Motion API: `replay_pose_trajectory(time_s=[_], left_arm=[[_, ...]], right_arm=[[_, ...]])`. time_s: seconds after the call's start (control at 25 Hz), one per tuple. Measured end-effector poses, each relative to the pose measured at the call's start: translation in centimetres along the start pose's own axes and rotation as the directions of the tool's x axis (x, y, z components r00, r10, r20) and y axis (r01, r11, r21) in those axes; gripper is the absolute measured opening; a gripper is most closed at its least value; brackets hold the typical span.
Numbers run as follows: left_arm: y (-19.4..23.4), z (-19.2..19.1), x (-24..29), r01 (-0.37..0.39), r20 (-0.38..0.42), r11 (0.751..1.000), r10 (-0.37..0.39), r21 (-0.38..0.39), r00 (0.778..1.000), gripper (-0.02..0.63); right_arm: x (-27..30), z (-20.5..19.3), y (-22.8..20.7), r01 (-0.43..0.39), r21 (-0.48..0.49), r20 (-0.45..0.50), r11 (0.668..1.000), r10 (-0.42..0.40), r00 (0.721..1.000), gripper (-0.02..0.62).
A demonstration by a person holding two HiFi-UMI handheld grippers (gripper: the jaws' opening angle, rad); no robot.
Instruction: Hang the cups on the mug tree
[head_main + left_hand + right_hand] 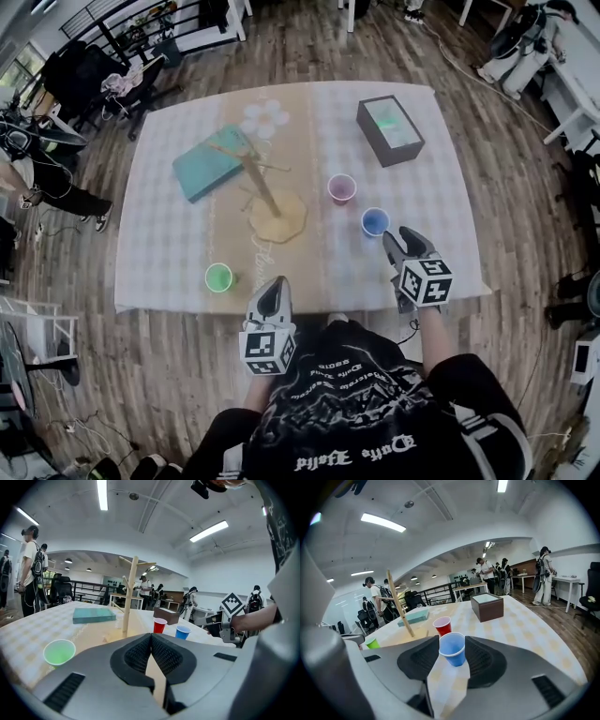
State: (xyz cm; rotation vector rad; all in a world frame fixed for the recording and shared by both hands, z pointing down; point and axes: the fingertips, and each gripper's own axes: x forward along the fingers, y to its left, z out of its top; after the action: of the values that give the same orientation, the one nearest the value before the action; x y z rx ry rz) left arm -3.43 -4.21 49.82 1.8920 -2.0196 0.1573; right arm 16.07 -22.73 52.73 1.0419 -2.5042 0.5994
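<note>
A wooden mug tree [261,187] with bare pegs stands on its flat base mid-table. Three plastic cups stand upright on the checked cloth: green [218,277] at the front left, red [341,188] right of the tree, blue [375,222] nearer the front. My right gripper [401,240] is open just behind the blue cup. In the right gripper view the blue cup [452,648] shows between the spread jaws, which do not touch it. My left gripper [273,291] hovers at the table's front edge, shut and empty [151,637], with the green cup [59,652] to its left.
A teal book [208,162] lies left of the tree. An open dark box [390,130] sits at the back right, and a flower-shaped mat [265,116] at the back. The table edge [309,302] runs just ahead of the person's body. People and chairs stand around the room.
</note>
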Motion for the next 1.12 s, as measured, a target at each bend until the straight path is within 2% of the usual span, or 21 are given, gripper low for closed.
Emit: replay_pose_trajectory(time_s=[0.2, 0.68, 0.84, 0.92, 1.12], left_arm=[[1.3, -0.3, 0.1, -0.011, -0.035, 1.000, 0.012, 0.014, 0.999, 0.020], [3.1, -0.9, -0.5, -0.060, -0.057, 0.998, 0.061, 0.005, 0.997, 0.020], [3.7, -0.8, 0.2, -0.044, -0.064, 0.999, 0.045, 0.013, 0.997, 0.020], [4.1, -0.8, 0.5, -0.035, -0.071, 0.999, 0.035, 0.010, 0.997, 0.020], [4.6, -0.3, 1.1, -0.012, -0.064, 1.000, 0.013, 0.014, 0.998, 0.020]], right_arm=[[2.1, 0.7, -1.5, 0.028, 0.017, -0.031, 0.999, -0.028, 0.999, 0.175], [6.9, -0.3, -2.6, -0.002, 0.007, -0.182, 1.000, 0.003, 0.983, 0.152], [7.5, -0.6, -2.7, 0.014, 0.004, -0.214, 1.000, -0.012, 0.977, 0.115], [7.5, -0.6, -2.7, 0.035, -0.009, -0.218, 0.999, -0.036, 0.975, 0.034], [7.6, -0.5, -2.7, 0.062, -0.016, -0.213, 0.998, -0.064, 0.975, 0.032]])
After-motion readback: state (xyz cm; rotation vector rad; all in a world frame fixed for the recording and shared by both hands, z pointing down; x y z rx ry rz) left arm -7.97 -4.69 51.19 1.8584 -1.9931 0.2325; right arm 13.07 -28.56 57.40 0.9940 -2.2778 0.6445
